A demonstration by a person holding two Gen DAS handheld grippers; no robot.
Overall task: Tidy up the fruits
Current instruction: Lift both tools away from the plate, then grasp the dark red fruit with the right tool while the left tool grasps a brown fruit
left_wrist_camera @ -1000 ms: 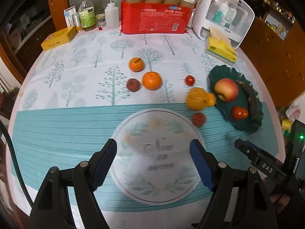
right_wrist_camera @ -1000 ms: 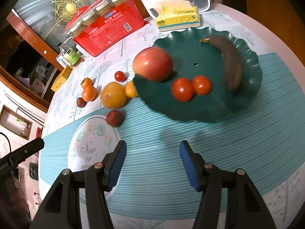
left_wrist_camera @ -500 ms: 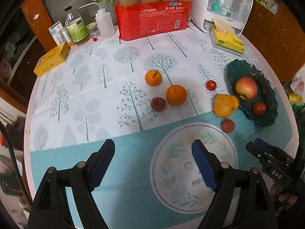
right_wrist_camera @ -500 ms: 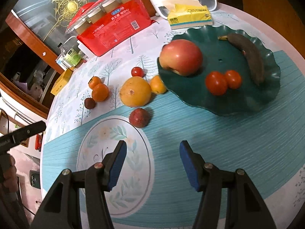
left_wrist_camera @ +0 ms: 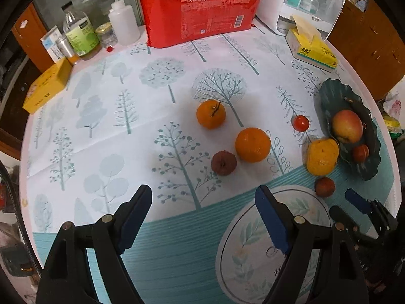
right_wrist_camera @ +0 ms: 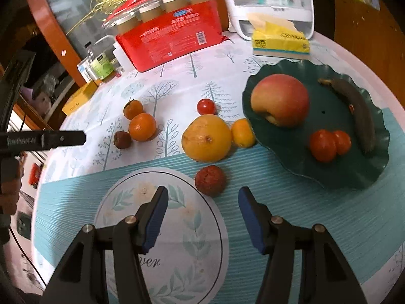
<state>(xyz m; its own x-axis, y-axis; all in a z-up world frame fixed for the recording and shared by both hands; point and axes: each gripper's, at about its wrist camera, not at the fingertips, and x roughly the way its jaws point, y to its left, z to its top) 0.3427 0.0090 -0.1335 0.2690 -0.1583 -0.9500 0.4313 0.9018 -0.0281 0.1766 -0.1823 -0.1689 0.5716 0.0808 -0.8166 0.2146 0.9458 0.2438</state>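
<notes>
Fruits lie ahead of our tongs on the tablecloth (left_wrist_camera: 106, 116). Our left gripper (left_wrist_camera: 202, 217), its jaws lately widened, is spread and empty, the dark red fruit (left_wrist_camera: 224, 163) just beyond. Our right gripper (right_wrist_camera: 201, 215) stands spread, empty too; a red fruit (right_wrist_camera: 210, 180) sits just ahead. Farther off we see oranges (left_wrist_camera: 252, 145), a yellow fruit (right_wrist_camera: 207, 138), a cherry tomato (right_wrist_camera: 205, 106), and the green plate (right_wrist_camera: 354, 177) holding an apple (right_wrist_camera: 281, 100).

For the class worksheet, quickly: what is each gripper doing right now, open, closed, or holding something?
Left gripper: open, empty; its jaws have just been opening.
Right gripper: open, empty, above the tablecloth near a small dark red fruit.
</notes>
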